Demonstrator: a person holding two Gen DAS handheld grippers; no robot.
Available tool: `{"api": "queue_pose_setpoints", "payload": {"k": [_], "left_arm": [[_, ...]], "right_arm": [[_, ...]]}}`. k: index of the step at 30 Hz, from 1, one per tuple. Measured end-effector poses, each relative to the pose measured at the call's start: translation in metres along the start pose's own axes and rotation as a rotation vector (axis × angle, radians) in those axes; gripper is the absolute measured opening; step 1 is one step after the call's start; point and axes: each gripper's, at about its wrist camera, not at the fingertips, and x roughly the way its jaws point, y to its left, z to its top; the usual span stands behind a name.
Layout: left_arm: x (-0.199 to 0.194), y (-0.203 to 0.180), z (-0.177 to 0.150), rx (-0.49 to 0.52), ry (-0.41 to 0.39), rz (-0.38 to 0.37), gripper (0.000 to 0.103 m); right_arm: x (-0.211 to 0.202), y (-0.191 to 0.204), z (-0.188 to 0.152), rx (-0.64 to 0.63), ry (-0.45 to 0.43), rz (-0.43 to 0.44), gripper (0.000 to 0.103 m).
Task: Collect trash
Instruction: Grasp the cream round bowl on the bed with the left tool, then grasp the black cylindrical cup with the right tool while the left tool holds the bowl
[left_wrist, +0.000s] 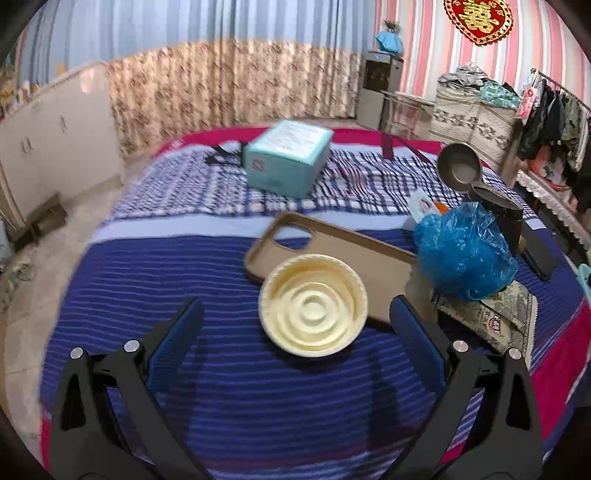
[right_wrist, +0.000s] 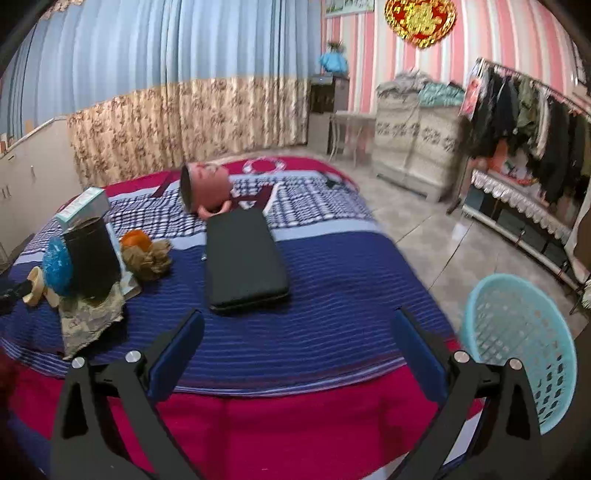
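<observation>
A cream disposable bowl (left_wrist: 313, 305) lies on the striped bed cover, partly over a tan phone case (left_wrist: 332, 245). My left gripper (left_wrist: 295, 314) stands open around the bowl, not touching it. To its right are a crumpled blue plastic bag (left_wrist: 463, 251) and a torn patterned wrapper (left_wrist: 498, 317). In the right wrist view the blue bag (right_wrist: 57, 266), a crumpled brown paper (right_wrist: 147, 258), an orange scrap (right_wrist: 136, 238) and the wrapper (right_wrist: 92, 321) lie at the left. My right gripper (right_wrist: 297, 328) is open and empty over the bed's front edge. A light blue mesh basket (right_wrist: 524, 343) stands at the right.
A teal box (left_wrist: 288, 157), a small pan (left_wrist: 460, 166) and a dark cylindrical can (left_wrist: 498, 214) sit on the bed. A black flat case (right_wrist: 243, 258) lies mid-bed with a pink pan (right_wrist: 207, 188) behind it. A clothes rack (right_wrist: 524, 122) and tiled floor are to the right.
</observation>
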Motion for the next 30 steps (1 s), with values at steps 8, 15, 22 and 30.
{"api": "queue_pose_setpoints", "payload": {"k": [8, 15, 22, 30], "left_arm": [[0.016, -0.001, 0.003, -0.009, 0.066, -0.097, 0.061], [-0.012, 0.016, 0.005, 0.048, -0.016, -0.013, 0.061], [-0.035, 0.056, 0.01, 0.008, -0.054, 0.032, 0.061], [-0.042, 0.052, 0.015, 0.007, -0.069, 0.032, 0.061]], "right_arm": [[0.002, 0.067, 0.012, -0.072, -0.034, 0.071, 0.099], [0.008, 0.149, 0.018, -0.184, -0.047, 0.173, 0.099], [0.036, 0.182, 0.044, -0.174, -0.01, 0.226, 0.098], [0.055, 0.196, 0.041, -0.182, 0.029, 0.317, 0.056]]}}
